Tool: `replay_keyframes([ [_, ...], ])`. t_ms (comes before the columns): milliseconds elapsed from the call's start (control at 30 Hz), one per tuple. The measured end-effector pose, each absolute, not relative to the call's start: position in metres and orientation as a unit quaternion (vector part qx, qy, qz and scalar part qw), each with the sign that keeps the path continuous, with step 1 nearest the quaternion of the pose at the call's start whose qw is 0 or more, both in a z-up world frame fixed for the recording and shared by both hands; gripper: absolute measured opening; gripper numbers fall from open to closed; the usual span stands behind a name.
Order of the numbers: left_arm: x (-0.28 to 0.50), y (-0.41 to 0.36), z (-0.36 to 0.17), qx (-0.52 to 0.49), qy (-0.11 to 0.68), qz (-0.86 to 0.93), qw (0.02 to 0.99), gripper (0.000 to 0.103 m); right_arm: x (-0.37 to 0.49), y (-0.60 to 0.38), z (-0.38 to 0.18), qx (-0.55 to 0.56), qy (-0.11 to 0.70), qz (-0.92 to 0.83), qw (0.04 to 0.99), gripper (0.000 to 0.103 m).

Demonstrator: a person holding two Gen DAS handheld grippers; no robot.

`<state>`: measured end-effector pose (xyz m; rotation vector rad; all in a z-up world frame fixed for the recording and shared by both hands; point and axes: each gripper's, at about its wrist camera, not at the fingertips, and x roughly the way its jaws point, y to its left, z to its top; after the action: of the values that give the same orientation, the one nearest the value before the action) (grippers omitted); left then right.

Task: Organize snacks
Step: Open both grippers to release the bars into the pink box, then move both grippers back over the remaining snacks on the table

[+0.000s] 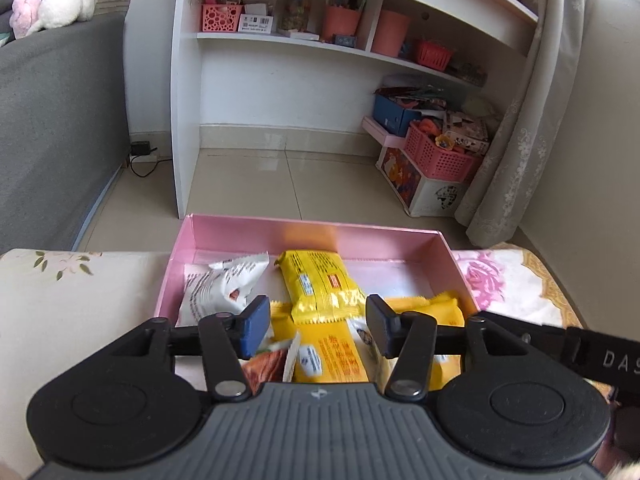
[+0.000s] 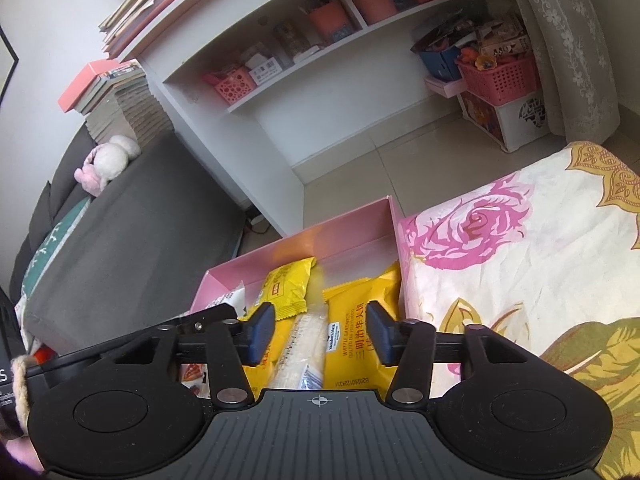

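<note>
A pink box (image 1: 312,236) sits on a floral cloth and holds several snack packs. A yellow pack (image 1: 316,284) lies in its middle, a white pack (image 1: 216,284) at its left, and more yellow packs (image 1: 332,360) at the near side. My left gripper (image 1: 318,330) is open and empty above the near packs. In the right wrist view the same box (image 2: 340,236) shows a yellow waffle pack (image 2: 356,344) and a pale long pack (image 2: 300,356). My right gripper (image 2: 318,338) is open and empty above them.
The floral cloth (image 2: 520,260) spreads to the right of the box. A white shelf unit (image 1: 280,40) with pink baskets stands beyond on the tiled floor. A grey sofa (image 1: 52,120) is at the left. Pink crates (image 1: 436,156) and a curtain (image 1: 532,120) are at the right.
</note>
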<state>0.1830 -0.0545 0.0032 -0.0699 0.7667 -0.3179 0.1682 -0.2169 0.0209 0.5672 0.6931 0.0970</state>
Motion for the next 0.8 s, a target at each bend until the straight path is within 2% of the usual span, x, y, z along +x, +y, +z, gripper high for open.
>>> replay_keyframes([
  [100,0.174,-0.051,0.008,-0.025,0.372,-0.155,0.915,0.061,0.162,-0.212,0.027,0.259,0.337,0.046,0.904,0.064],
  [200,0.164,-0.047,0.013,-0.011,0.37,-0.153,0.916,0.066,0.154,-0.208,0.035,0.248,0.338,0.05,0.907,0.075],
  [400,0.143,-0.034,0.02,-0.005,0.375,-0.158,0.914,0.08,0.133,-0.196,0.052,0.228,0.342,0.061,0.909,0.089],
  [800,0.094,-0.01,0.02,0.008,0.37,-0.141,0.918,0.101,0.086,-0.182,0.075,0.203,0.343,0.066,0.915,0.099],
])
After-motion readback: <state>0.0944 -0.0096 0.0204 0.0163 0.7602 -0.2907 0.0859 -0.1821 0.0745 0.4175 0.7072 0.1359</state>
